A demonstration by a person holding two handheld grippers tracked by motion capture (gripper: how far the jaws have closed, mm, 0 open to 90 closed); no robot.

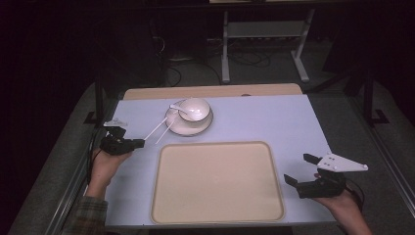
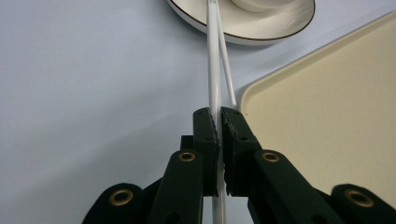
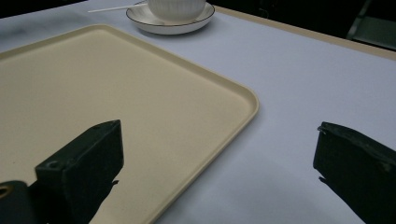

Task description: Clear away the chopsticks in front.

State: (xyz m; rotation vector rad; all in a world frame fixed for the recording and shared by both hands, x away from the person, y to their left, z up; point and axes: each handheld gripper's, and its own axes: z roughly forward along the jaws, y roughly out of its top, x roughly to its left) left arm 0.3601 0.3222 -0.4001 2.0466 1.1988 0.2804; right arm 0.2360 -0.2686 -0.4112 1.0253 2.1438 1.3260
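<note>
Two chopsticks: a pair of thin white plastic chopsticks (image 2: pixel 214 70) is seen with its far ends propped on the rim of the white saucer, the near ends reaching out over the counter towards the left claw.
Left claw (image 2: pixel 218 122): pressed nearly closed on the near end of one chopstick; the second stick lies just beside it, outside the grip, its near tip by the tray's corner.
Right claw (image 3: pixel 219 154): held wide apart with nothing between its jaws, at the right edge of the cream rectangular plastic tray (image 1: pixel 218 215).
Saucer and bowl: a white ribbed ceramic bowl (image 1: pixel 195 108) is set on the dark-rimmed white saucer (image 1: pixel 188 129), beyond the tray on the pale blue counter (image 1: pixel 274 120); a white spoon (image 1: pixel 177 107) rests at the bowl's left.
Handling: the sticks are judged light, stiff and smooth, so a stick is likely to swivel or slip in a pinch at its very end.
Where to hold: a grip further up the shaft, across both sticks together, is judged steadier.
Risk: the saucer may be nudged if the stick is dragged.
</note>
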